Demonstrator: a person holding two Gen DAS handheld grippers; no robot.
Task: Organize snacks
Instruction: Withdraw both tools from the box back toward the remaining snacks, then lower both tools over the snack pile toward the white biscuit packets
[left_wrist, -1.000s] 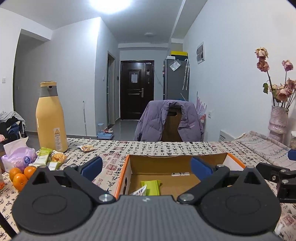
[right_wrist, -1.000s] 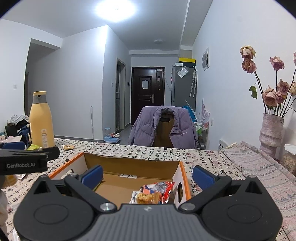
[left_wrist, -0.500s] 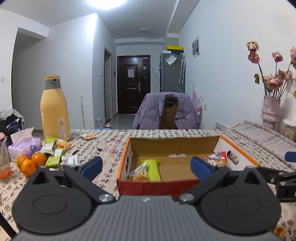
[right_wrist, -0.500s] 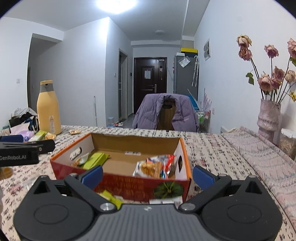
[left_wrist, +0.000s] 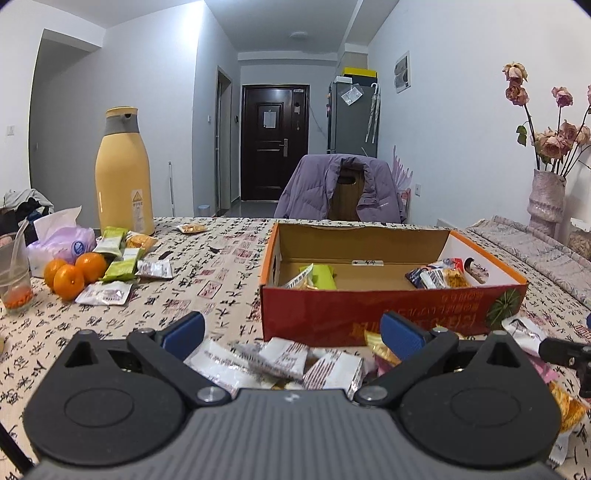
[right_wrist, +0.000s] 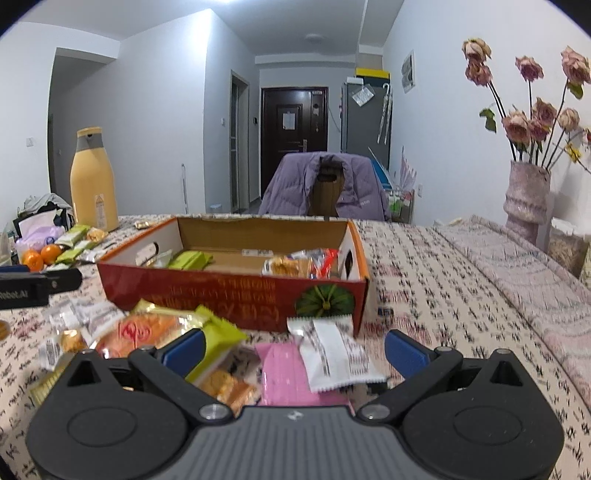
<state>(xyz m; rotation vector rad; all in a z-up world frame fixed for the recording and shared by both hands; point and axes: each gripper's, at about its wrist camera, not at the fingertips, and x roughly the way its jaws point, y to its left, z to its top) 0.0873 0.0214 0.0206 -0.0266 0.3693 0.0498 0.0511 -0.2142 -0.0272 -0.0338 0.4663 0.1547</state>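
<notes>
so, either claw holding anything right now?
No. The left claw and right claw are both open and empty above loose snack packets.

Red-and-orange box (left_wrist: 369, 314), calligraphy-print tablecloth (left_wrist: 207, 273), yellow bottle (left_wrist: 123, 177), pink packet (right_wrist: 291, 376), blue fingers (right_wrist: 183, 349).

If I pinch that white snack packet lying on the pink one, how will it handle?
The white snack packet looks thin and crinkled, so probably light and floppy. Its glossy film may slip. It overlaps the pink packet, which might drag along.

The left gripper (right_wrist: 22, 291) bears the partial lettering "Robot.AI"
</notes>
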